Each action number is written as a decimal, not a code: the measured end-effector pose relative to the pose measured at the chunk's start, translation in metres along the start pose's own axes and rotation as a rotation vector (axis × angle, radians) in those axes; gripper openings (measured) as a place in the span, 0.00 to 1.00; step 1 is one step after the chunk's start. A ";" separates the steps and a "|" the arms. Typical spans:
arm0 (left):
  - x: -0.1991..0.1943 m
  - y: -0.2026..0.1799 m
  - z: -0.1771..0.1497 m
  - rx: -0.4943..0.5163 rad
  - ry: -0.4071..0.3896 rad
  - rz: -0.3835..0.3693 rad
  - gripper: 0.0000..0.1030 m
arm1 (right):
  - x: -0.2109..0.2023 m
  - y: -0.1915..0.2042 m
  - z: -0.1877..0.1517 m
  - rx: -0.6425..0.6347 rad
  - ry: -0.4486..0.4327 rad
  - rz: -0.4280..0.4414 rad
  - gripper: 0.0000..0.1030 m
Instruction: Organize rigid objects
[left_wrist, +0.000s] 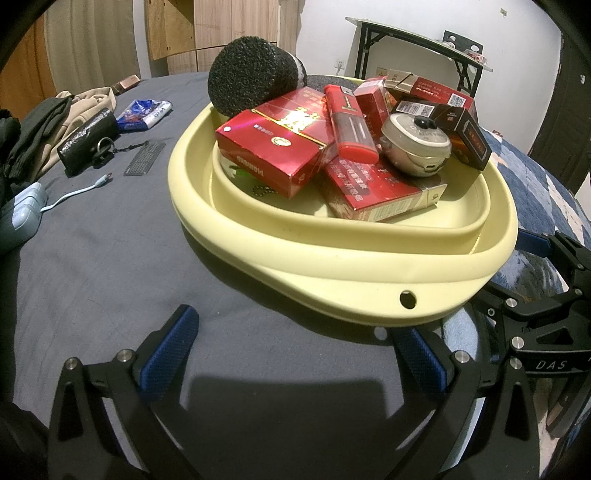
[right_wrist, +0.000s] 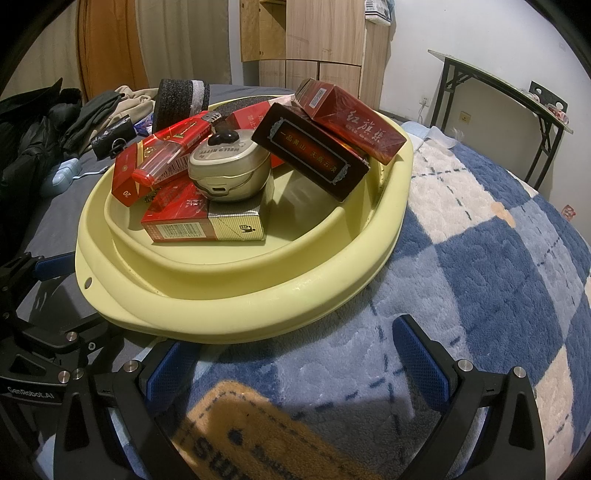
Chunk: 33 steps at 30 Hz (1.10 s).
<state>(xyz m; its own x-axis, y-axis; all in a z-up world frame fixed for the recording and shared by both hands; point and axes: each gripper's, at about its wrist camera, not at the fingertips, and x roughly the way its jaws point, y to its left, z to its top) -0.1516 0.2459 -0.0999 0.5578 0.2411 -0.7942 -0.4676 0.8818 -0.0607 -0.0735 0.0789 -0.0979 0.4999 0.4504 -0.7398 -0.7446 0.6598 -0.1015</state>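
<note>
A pale yellow basin (left_wrist: 332, 280) (right_wrist: 258, 310) sits on the bed, piled with rigid items. In it are several red cigarette boxes (left_wrist: 273, 144) (right_wrist: 354, 122), a black box (right_wrist: 310, 158), a red lighter (left_wrist: 349, 122) (right_wrist: 170, 155), a grey round tin (left_wrist: 413, 147) (right_wrist: 229, 170) and a black foam cylinder (left_wrist: 247, 77) (right_wrist: 177, 98). My left gripper (left_wrist: 295, 332) is open just short of the basin's near rim, with nothing between its fingers. My right gripper (right_wrist: 291, 343) is open too, at the rim's other side, holding nothing.
On the grey sheet (left_wrist: 110, 277) to the left lie clothes (left_wrist: 55, 122), a black pouch with a key ring (left_wrist: 88, 140), a blue packet (left_wrist: 144, 114) and a light blue charger with cable (left_wrist: 26, 214). A blue-and-white checked blanket (right_wrist: 480, 258) covers the right. A folding table (right_wrist: 498, 92) stands behind.
</note>
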 end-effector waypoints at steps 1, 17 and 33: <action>0.000 0.000 0.000 0.000 0.000 0.000 1.00 | 0.000 0.000 0.000 0.000 0.000 0.000 1.00; 0.000 0.000 0.000 -0.001 0.000 -0.001 1.00 | 0.000 0.000 0.000 0.000 0.000 0.000 1.00; -0.001 0.000 -0.002 -0.007 -0.007 0.007 1.00 | 0.000 0.000 0.000 0.000 0.000 0.001 1.00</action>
<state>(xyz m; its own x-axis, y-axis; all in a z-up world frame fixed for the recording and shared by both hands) -0.1537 0.2452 -0.0998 0.5588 0.2504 -0.7906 -0.4766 0.8772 -0.0591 -0.0734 0.0786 -0.0982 0.4994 0.4505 -0.7400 -0.7447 0.6597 -0.1009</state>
